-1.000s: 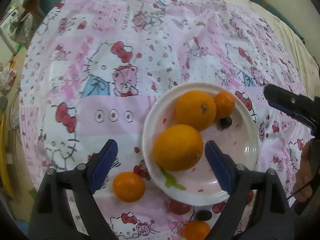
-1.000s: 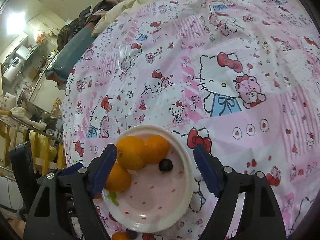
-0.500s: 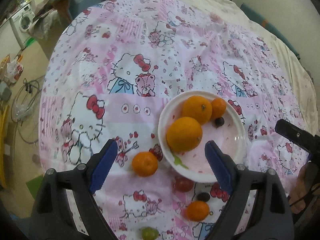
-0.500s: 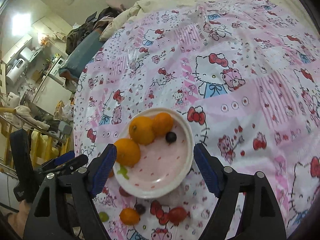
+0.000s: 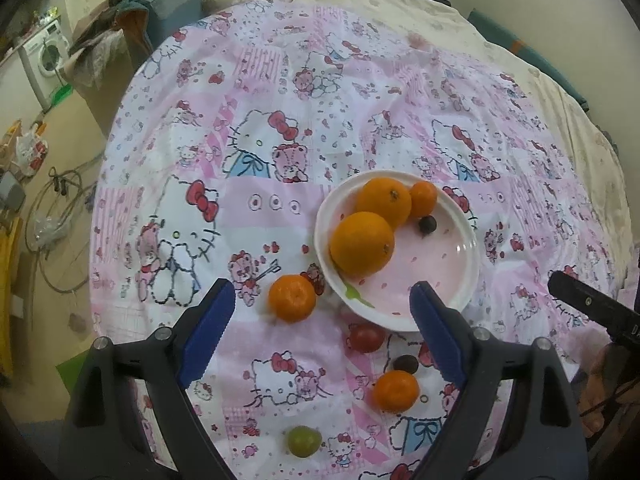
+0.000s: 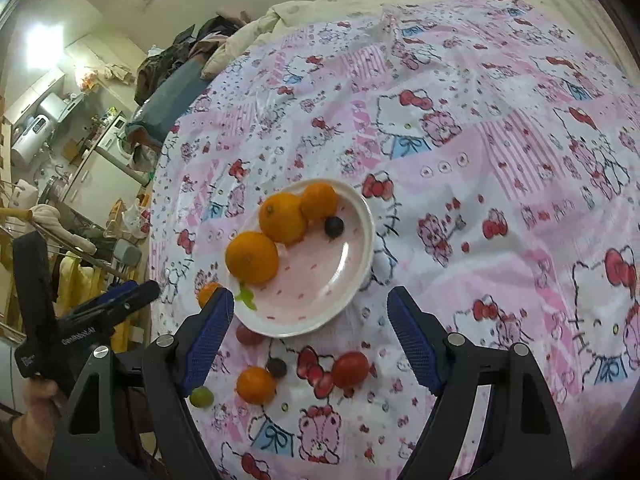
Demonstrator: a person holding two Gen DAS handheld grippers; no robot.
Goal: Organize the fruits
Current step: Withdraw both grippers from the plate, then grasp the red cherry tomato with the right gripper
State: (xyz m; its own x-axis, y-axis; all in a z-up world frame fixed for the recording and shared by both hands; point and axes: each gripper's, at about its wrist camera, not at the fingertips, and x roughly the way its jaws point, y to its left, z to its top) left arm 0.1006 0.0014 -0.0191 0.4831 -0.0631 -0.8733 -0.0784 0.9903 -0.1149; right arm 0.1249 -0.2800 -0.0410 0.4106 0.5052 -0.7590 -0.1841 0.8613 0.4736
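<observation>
While I hold both rigs above the bed, a pink cartoon-print sheet point(image 5: 280, 120) spreads across it, carrying a white plate point(image 5: 466, 276) with pink inside. My left claw point(image 5: 320, 326) and right claw point(image 6: 310, 332) both hang with blue pads wide apart, gripping nothing. On the plate sit two large oranges point(image 5: 362, 242), touching, a small mandarin point(image 5: 423, 199) and a dark grape point(image 5: 427, 224). Loose on the sheet near the plate's rim lie a mandarin point(image 5: 292, 298), a second mandarin point(image 5: 396, 391), two red tomatoes point(image 6: 350, 364), a dark grape point(image 5: 405, 363) and a green grape point(image 5: 305, 441).
</observation>
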